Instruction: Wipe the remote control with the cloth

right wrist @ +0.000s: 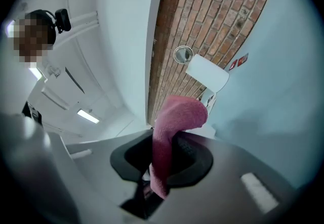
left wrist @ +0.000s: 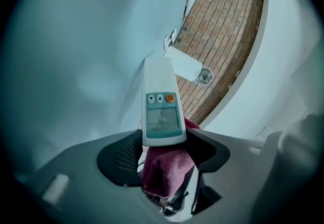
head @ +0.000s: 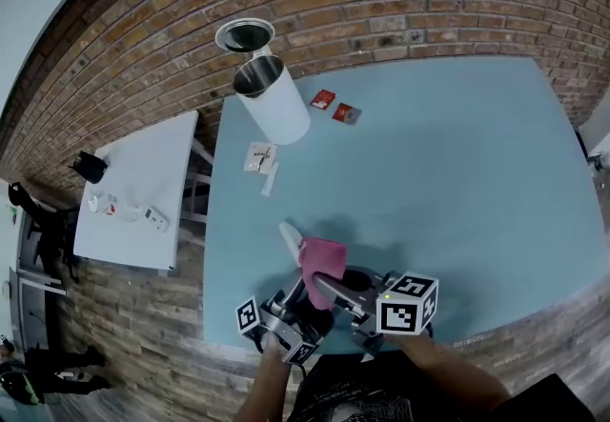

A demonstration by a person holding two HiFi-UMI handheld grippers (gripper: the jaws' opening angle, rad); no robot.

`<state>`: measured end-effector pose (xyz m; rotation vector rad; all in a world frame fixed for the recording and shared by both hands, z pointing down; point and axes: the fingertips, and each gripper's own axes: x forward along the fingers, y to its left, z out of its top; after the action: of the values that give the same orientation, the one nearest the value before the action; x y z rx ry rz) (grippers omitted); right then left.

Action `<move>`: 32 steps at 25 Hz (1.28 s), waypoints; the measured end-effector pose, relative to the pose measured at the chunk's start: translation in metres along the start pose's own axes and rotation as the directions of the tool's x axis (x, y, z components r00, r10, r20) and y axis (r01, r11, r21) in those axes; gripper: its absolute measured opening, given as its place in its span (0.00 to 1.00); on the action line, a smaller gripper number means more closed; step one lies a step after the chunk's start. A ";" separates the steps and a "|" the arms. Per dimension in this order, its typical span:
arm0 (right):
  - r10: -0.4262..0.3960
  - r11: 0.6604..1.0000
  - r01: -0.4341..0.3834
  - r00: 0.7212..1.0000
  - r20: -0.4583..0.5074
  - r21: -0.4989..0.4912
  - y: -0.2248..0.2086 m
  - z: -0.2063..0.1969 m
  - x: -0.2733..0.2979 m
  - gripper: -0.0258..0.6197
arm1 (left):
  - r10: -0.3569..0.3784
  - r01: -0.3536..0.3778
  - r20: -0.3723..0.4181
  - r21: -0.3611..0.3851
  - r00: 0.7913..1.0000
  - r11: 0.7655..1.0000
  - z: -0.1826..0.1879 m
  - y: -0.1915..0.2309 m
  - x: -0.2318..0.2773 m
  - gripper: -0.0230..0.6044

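My left gripper [head: 303, 294] is shut on a white remote control [left wrist: 161, 101] with a small screen and an orange button; the remote [head: 290, 237] sticks out over the blue table [head: 457, 153]. A pink cloth [head: 322, 260] is draped over the remote, with my right gripper [head: 329, 289] shut on it. In the right gripper view the cloth [right wrist: 169, 132] folds up out of the jaws and hangs over. In the left gripper view the cloth [left wrist: 167, 167] bunches under the remote's near end. Both grippers sit close together at the table's near edge.
A white cylinder container [head: 272, 101] lies tipped at the table's far left, its lid [head: 244, 33] beyond it. Two red packets [head: 335, 106] and a paper slip [head: 259, 158] lie nearby. A white side table [head: 133, 191] with small items stands left.
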<state>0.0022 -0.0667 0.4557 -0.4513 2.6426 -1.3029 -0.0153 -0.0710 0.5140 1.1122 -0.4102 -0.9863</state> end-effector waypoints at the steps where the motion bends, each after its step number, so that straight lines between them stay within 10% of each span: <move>1: -0.009 1.000 0.009 1.000 -0.007 -0.004 -0.003 -0.002 -0.001 0.14 | 0.003 -0.003 0.000 0.002 1.000 1.000 0.000 0.000 0.000 0.48; 16: -0.106 0.994 0.105 0.991 -0.083 -0.017 -0.033 -0.025 -0.027 0.14 | 0.088 -0.087 -0.007 0.102 0.996 0.991 -0.001 0.010 -0.006 0.48; 23: -0.184 0.983 0.183 0.982 -0.043 -0.034 -0.055 -0.003 -0.044 0.14 | 0.365 -0.336 0.003 0.394 0.931 0.855 0.000 0.033 -0.019 0.47; 26: -0.208 0.977 0.207 0.978 -0.029 -0.043 -0.060 0.004 -0.049 0.14 | 0.462 -0.410 0.035 0.524 0.886 0.746 0.004 0.039 -0.024 0.47; 32: -0.213 0.976 0.212 0.977 -0.030 -0.041 -0.063 0.005 -0.055 0.14 | 0.690 -0.560 0.218 0.764 0.690 0.319 0.016 0.055 -0.043 0.47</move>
<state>0.0678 -0.0880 0.5032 -0.7416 2.7129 -1.3300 -0.0247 -0.0385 0.5773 1.6154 -1.1519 0.0832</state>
